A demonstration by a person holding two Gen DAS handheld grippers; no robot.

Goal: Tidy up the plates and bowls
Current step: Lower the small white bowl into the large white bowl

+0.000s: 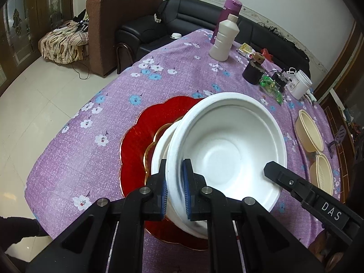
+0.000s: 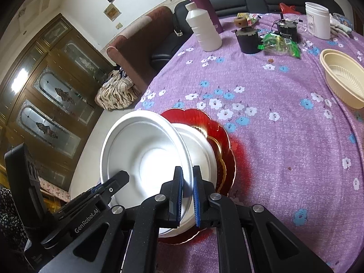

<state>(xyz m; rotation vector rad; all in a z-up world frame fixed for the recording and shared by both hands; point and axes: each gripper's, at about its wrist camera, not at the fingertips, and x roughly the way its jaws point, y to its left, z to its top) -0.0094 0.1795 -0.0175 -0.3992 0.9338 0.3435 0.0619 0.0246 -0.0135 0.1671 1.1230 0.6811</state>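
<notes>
Left wrist view: both tools, left tool [image 1: 175, 177] and right tool [image 2: 187, 182], clamp opposite rims of the white foam bowl [image 1: 227, 150], steadying it above the scalloped red plate [image 1: 141, 141], likely for nesting.

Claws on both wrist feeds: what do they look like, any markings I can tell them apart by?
Both are matte black linkages with silver pivot pins and ribbed blue pads. The left claw body reads "GenRobot.AI" in white, seen from the right wrist; the right claw finger reads "DAS", seen from the left wrist. No cables visible.
</notes>
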